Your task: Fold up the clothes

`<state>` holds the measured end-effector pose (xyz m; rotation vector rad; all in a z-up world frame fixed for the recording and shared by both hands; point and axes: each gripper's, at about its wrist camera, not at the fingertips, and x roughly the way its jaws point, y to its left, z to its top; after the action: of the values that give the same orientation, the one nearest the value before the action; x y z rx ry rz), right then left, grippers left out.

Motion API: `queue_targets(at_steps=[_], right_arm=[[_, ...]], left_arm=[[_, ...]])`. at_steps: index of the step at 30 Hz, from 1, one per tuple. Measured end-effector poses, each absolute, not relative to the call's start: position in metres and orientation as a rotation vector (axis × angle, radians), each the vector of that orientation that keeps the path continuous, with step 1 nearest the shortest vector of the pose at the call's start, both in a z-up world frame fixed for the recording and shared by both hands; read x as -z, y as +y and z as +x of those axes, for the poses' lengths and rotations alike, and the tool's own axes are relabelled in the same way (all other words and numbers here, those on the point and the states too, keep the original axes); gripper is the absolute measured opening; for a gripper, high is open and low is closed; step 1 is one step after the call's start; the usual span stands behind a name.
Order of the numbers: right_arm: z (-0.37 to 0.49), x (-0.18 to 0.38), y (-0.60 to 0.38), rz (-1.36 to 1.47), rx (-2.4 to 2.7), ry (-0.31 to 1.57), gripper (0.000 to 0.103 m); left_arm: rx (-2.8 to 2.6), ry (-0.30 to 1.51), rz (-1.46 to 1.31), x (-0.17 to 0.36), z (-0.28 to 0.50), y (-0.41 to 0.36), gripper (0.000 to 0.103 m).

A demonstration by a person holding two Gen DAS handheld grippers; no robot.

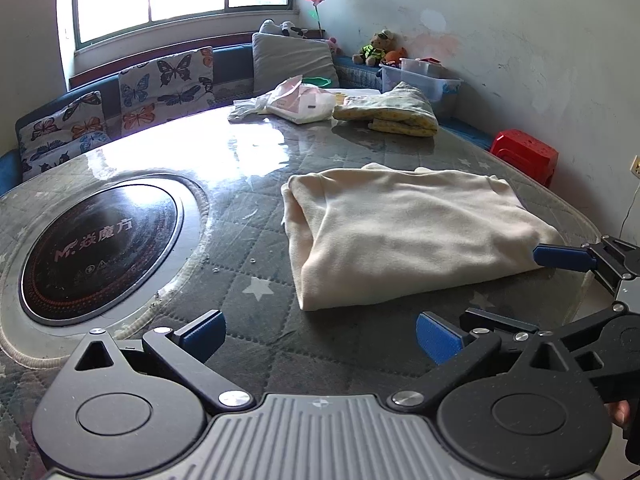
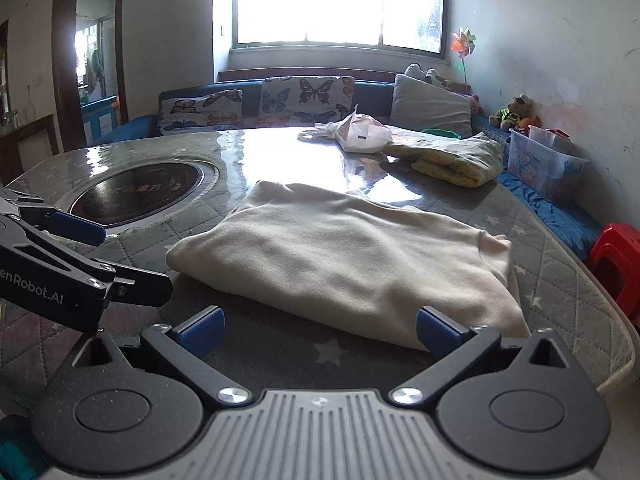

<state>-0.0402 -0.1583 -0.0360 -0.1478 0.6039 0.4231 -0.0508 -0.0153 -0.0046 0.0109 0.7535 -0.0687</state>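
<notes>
A cream garment [image 1: 408, 232] lies folded into a rough rectangle on the quilted grey table [image 1: 256, 320]. My left gripper [image 1: 320, 336] hovers open just short of its near left corner, with nothing between the blue pads. In the left wrist view my right gripper [image 1: 500, 284] comes in from the right, open, one blue pad [image 1: 560, 256] at the garment's right corner. In the right wrist view the cream garment [image 2: 352, 248] fills the middle. My right gripper [image 2: 320, 332] stands open at its near edge, and its right pad [image 2: 436, 332] overlaps the near corner. The left gripper [image 2: 136, 258] shows at left, open.
A round black induction hob [image 1: 96, 240] is set into the table's left side. At the far end lie a folded yellow garment [image 1: 396, 114] and a white plastic bag [image 1: 304, 102]. A red stool [image 1: 524, 152] and a clear bin [image 1: 420, 80] stand by the right wall.
</notes>
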Motion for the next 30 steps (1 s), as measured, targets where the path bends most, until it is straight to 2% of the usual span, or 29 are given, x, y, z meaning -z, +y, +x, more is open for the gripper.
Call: queue_targets(at_steps=[30], right_arm=[[-0.050, 0.047, -0.170, -0.143, -0.401, 0.630, 0.103]], left_arm=[[0.071, 0.784, 0.037, 0.014, -0.053, -0.029, 0.103]])
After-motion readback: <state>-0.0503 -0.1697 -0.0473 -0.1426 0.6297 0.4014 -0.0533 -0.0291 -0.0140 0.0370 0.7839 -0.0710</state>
